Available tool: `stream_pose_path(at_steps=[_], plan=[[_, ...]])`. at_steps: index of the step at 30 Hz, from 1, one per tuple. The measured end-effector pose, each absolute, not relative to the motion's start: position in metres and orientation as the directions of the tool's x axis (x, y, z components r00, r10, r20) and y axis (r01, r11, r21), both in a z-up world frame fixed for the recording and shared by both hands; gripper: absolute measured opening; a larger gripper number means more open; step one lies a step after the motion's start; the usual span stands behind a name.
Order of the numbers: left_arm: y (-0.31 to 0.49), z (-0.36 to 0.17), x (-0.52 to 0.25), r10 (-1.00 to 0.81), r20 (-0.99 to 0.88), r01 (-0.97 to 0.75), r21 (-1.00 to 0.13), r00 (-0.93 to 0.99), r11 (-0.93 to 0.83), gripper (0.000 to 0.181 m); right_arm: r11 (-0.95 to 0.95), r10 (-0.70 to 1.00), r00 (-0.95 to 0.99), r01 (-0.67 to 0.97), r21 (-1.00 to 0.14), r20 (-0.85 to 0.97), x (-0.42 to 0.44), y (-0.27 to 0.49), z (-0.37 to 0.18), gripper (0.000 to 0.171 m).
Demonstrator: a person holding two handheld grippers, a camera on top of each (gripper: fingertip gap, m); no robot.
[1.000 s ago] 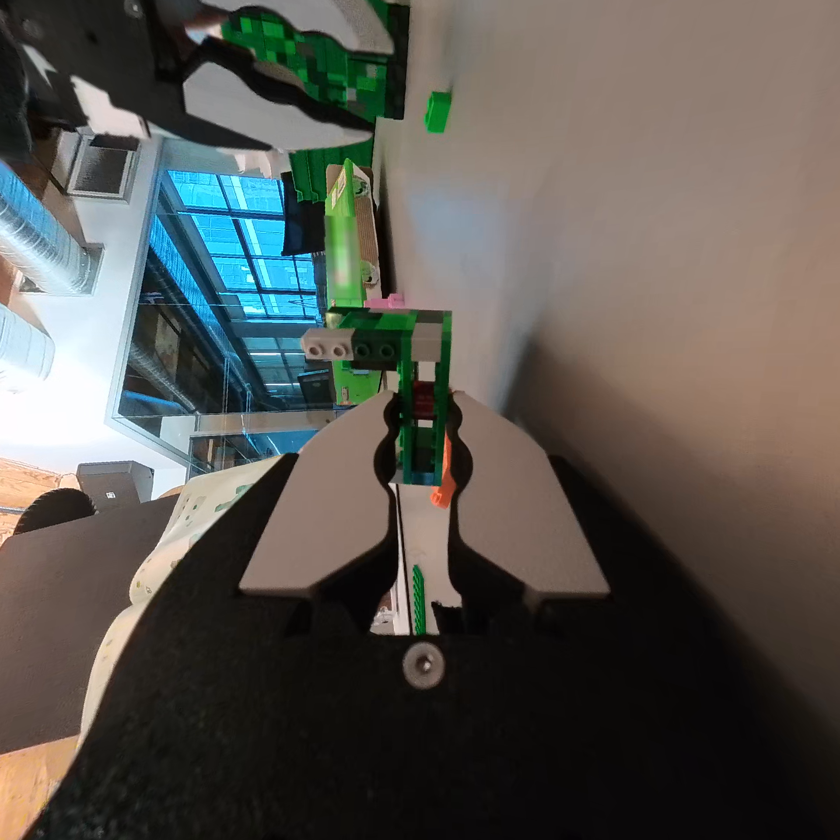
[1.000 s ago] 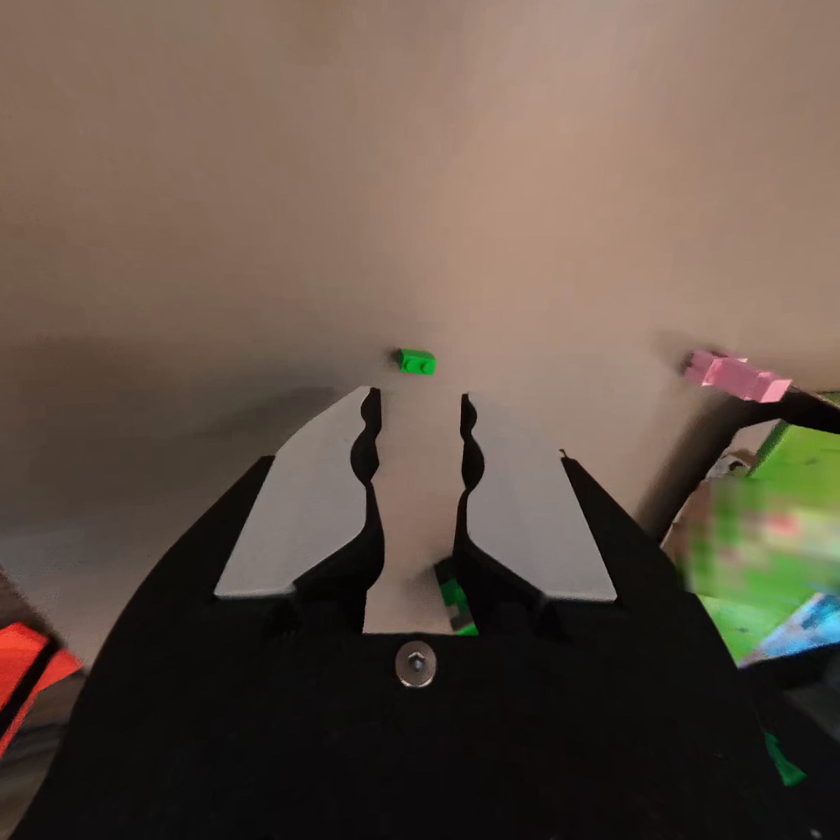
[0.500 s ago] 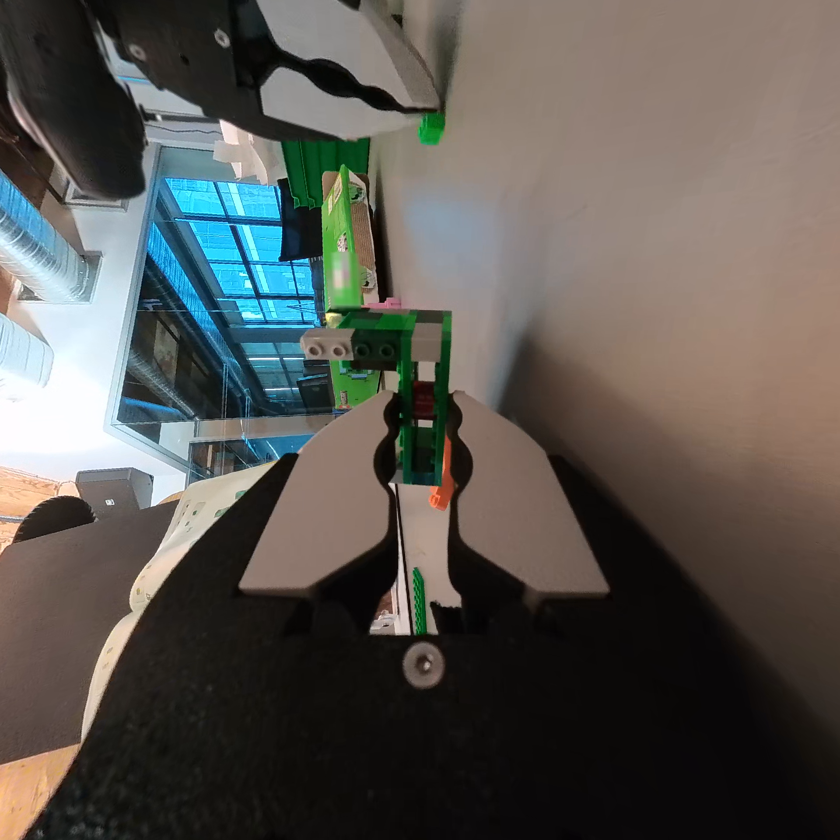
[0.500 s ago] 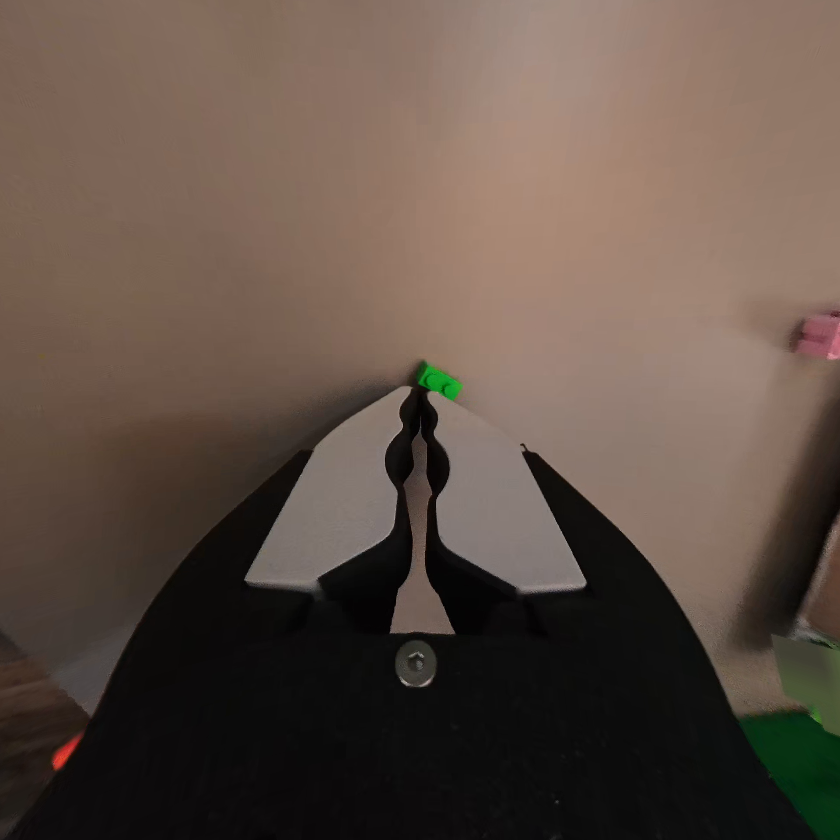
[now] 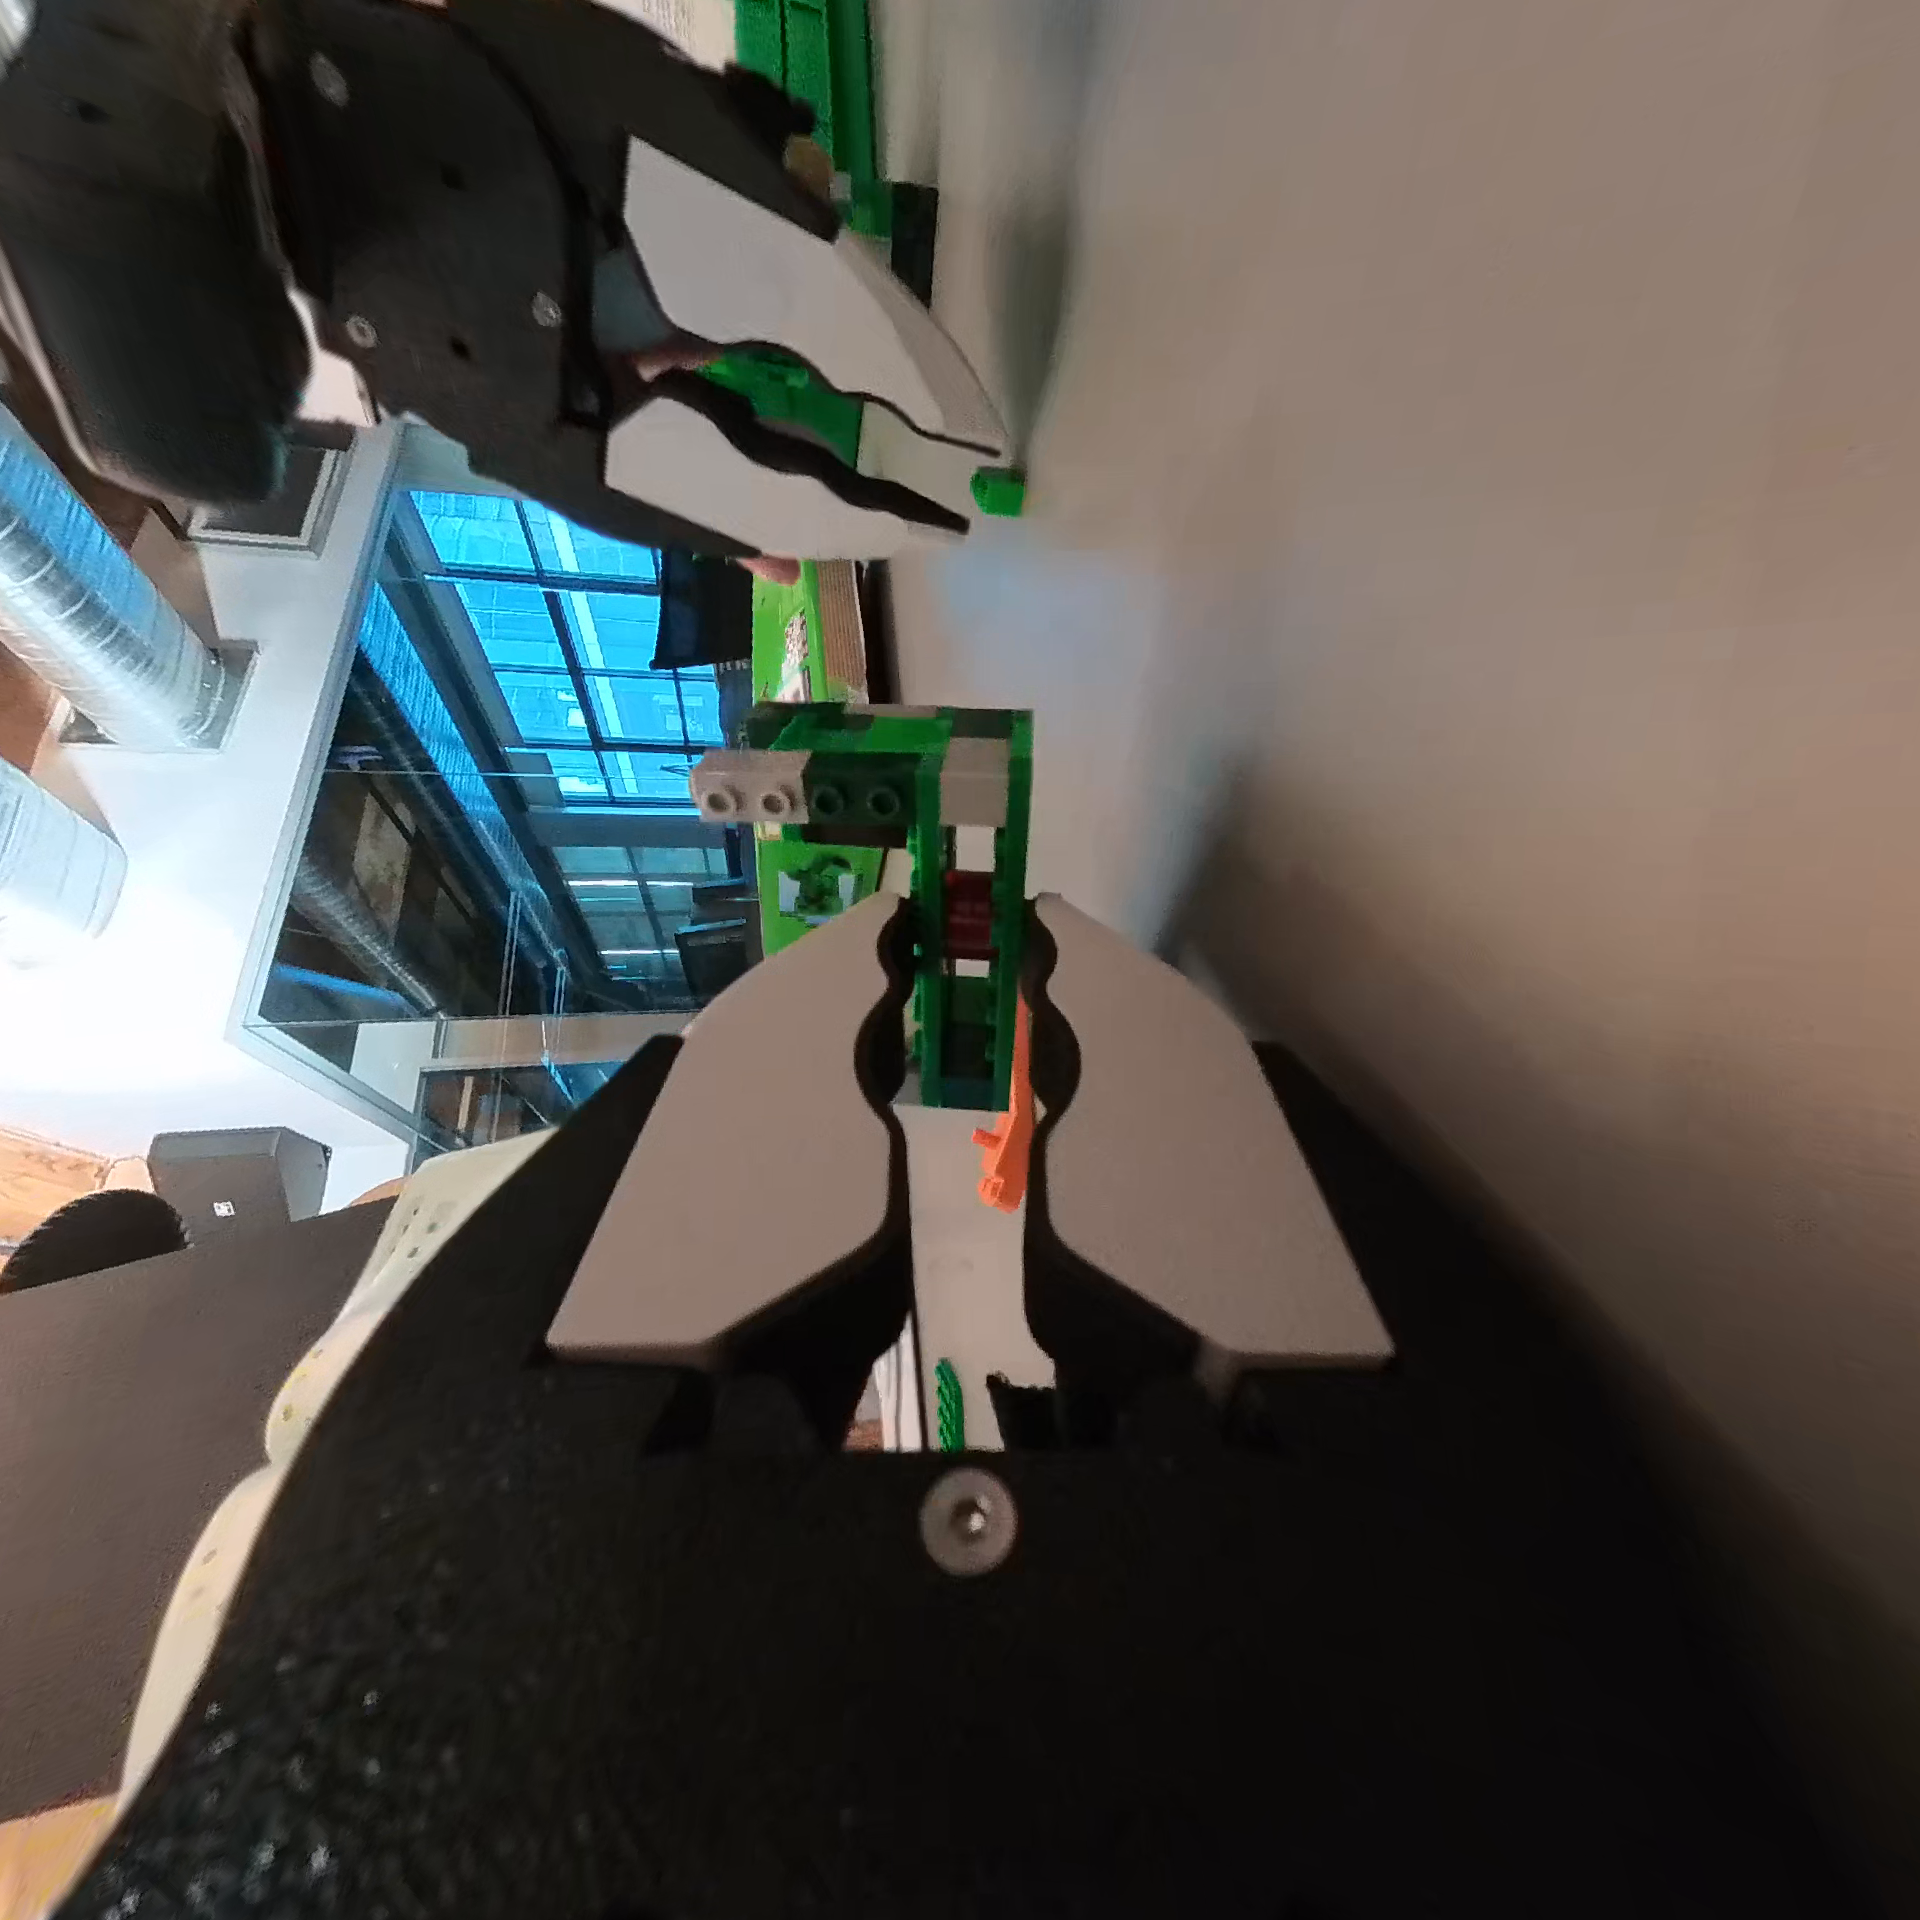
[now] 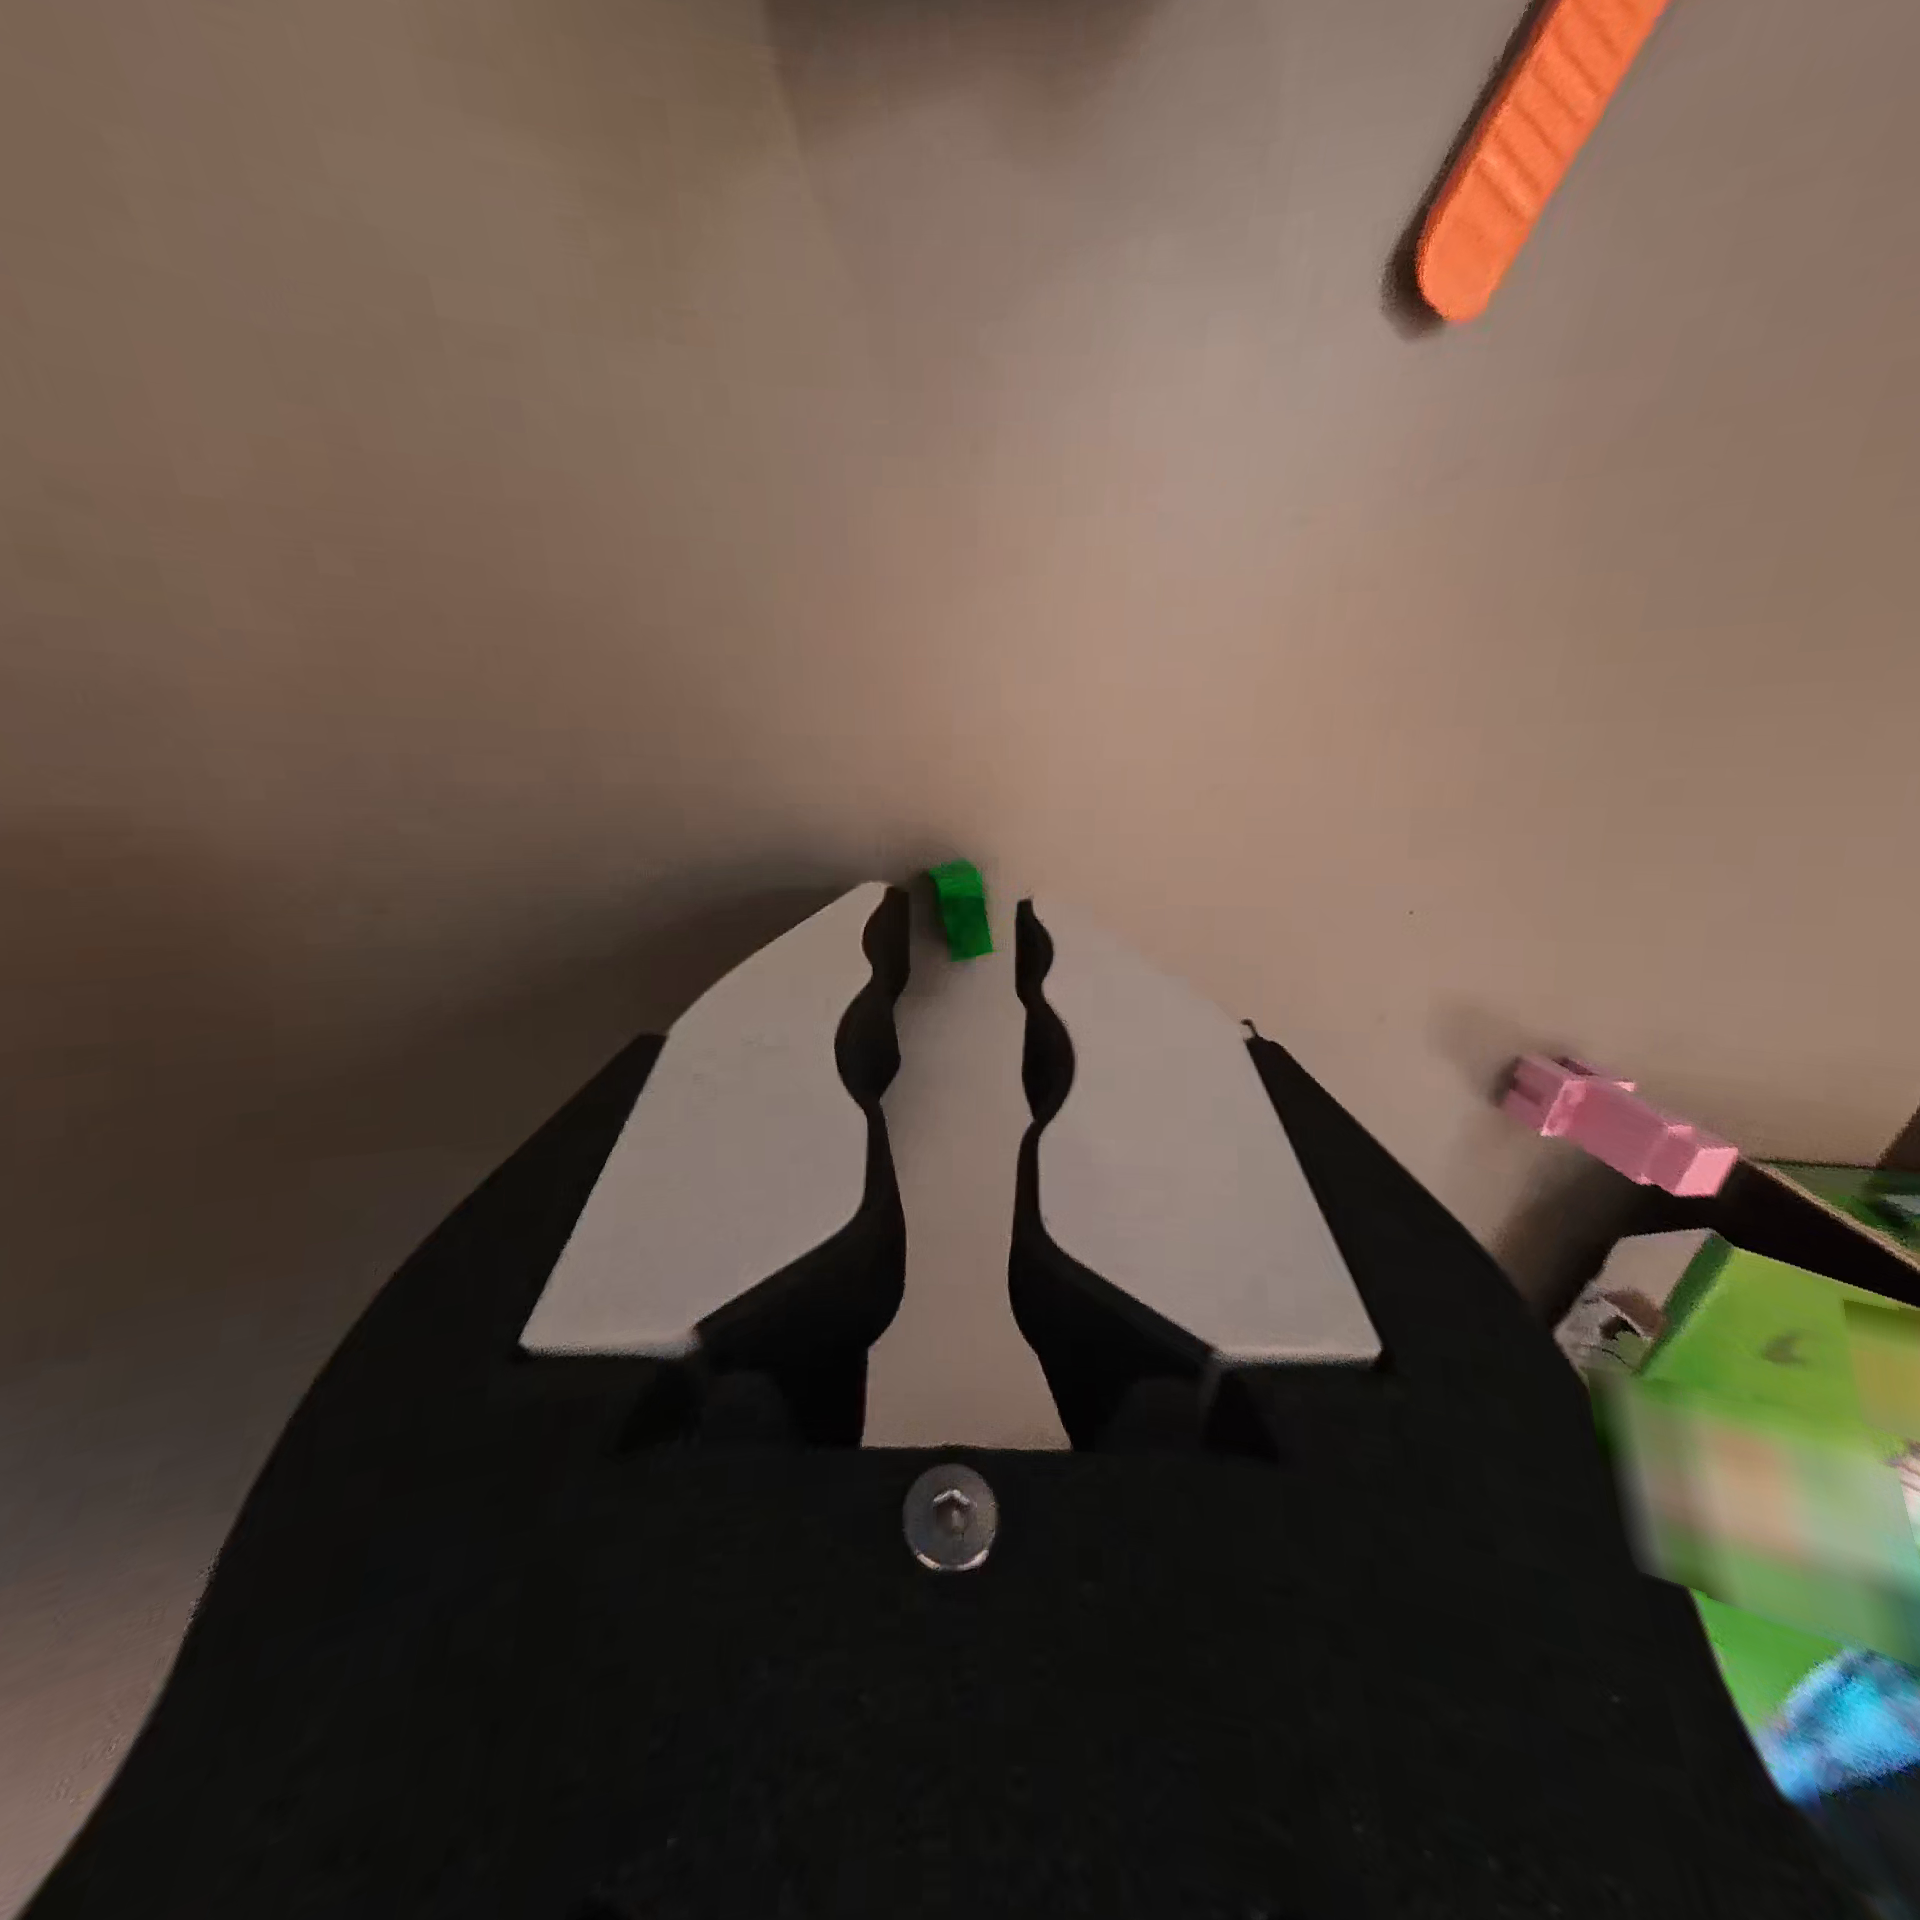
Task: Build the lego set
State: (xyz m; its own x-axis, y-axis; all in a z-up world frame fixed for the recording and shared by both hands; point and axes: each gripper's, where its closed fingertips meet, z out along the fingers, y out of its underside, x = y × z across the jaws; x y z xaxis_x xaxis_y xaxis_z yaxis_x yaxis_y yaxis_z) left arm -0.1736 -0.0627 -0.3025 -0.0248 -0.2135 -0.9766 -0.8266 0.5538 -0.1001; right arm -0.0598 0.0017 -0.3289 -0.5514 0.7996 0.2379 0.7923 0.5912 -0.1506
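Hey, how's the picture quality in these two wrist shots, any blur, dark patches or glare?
Left wrist view: bright window glare at left, tabletop darkens to shadow lower right, the right gripper slightly smeared. Right wrist view: dim, shadow left of the small green brick, the orange piece and pink brick blurred at the edges.

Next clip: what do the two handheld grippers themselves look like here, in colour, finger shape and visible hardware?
Both match. The left gripper has a matte black, grainy body, two flat light-grey fingers with wavy black inner edges, and a silver screw at the centre. The right gripper is built the same, with its own silver hex screw. No cables or markings show.
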Motion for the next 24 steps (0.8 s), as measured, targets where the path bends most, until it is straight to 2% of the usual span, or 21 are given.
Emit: stream_pose_path(at_steps=[1,2,4,5,9,11,13,18,24], plan=[[-0.063,-0.302,-0.173,-0.210,-0.977,-0.825,-0.096,-0.028,0.556,0.019,0.599,0.792,-0.562,0.792,-0.121,0.239,-0.058,0.004,-0.331,0.018],[-0.064,-0.302,-0.173,-0.208,-0.978,-0.823,-0.095,-0.029,0.560,0.019,0.599,0.791,-0.566,0.795,-0.101,0.231,-0.057,0.005,-0.333,0.008],[-0.065,-0.300,-0.172,-0.203,-0.979,-0.817,-0.098,-0.024,0.569,0.019,0.584,0.806,-0.558,0.803,-0.120,0.195,-0.059,-0.001,-0.328,0.008],[-0.066,-0.299,-0.171,-0.197,-0.980,-0.812,-0.100,-0.019,0.575,0.019,0.569,0.821,-0.542,0.805,-0.170,0.180,-0.066,-0.006,-0.319,0.008],[-0.075,-0.290,-0.164,-0.152,-0.988,-0.781,-0.090,-0.006,0.618,0.019,0.491,0.846,-0.527,0.714,-0.499,0.078,-0.110,-0.055,-0.256,0.008],[-0.080,-0.289,-0.160,-0.130,-0.991,-0.768,-0.068,-0.020,0.637,0.019,0.520,0.814,-0.576,0.664,-0.538,0.075,-0.124,-0.076,-0.236,0.008],[-0.082,-0.289,-0.158,-0.110,-0.993,-0.761,-0.043,-0.038,0.647,0.019,0.560,0.780,-0.623,0.655,-0.507,0.058,-0.130,-0.092,-0.231,0.008],[-0.084,-0.287,-0.157,-0.090,-0.995,-0.757,-0.028,-0.040,0.653,0.019,0.651,0.736,-0.674,0.676,-0.345,0.069,-0.137,-0.101,-0.244,0.008],[-0.086,-0.288,-0.156,-0.085,-0.995,-0.755,-0.017,-0.051,0.655,0.019,0.675,0.724,-0.688,0.691,-0.256,0.051,-0.135,-0.099,-0.253,0.008]])
